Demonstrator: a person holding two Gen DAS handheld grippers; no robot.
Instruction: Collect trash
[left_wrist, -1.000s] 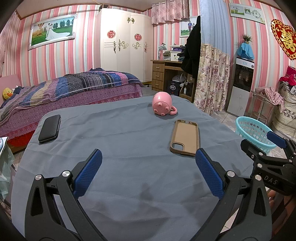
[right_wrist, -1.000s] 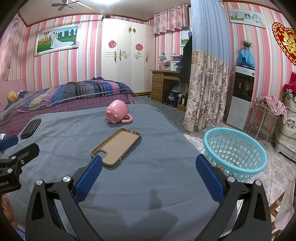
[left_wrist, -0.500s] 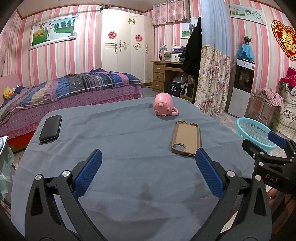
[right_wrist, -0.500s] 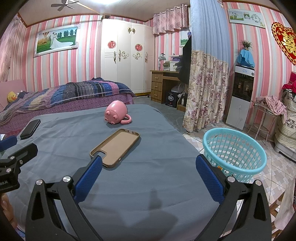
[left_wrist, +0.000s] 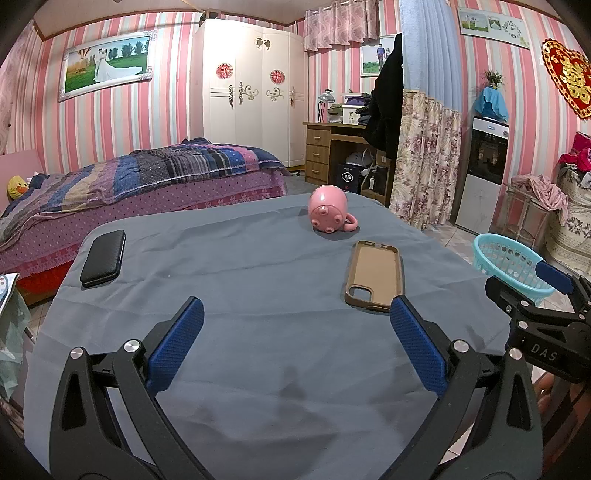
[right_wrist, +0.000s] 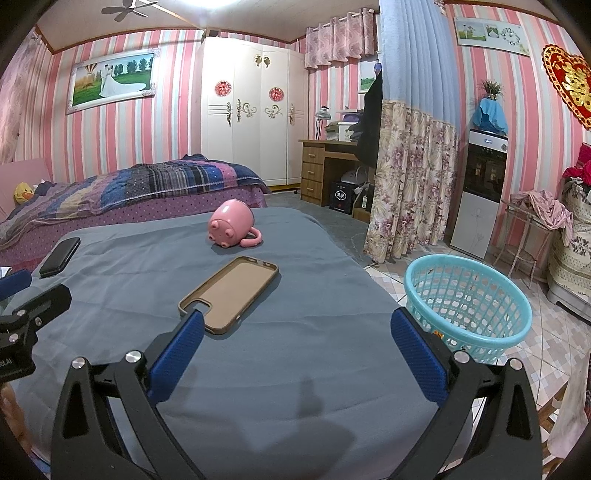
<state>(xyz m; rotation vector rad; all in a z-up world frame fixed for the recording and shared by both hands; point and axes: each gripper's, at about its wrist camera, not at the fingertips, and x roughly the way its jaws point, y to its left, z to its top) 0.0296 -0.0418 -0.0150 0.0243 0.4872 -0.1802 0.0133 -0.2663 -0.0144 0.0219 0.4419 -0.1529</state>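
Observation:
A light blue plastic basket (right_wrist: 467, 301) stands on the tiled floor to the right of the table; it also shows in the left wrist view (left_wrist: 511, 263). My left gripper (left_wrist: 295, 345) is open and empty above the near part of the grey tablecloth (left_wrist: 240, 280). My right gripper (right_wrist: 295, 347) is open and empty above the table's near right part. No loose trash shows on the table. Something small and orange (right_wrist: 439, 335) lies in the basket's bottom.
A brown phone case (right_wrist: 231, 293) lies inside up near the middle, also in the left wrist view (left_wrist: 375, 275). A pink pig mug (left_wrist: 330, 213) lies on its side at the far edge. A black phone (left_wrist: 103, 257) lies far left. A bed (left_wrist: 140, 184) stands behind.
Both views have shifted very slightly; the mug and phone case sit a little further right in the left wrist view. Both grippers stay open and empty.

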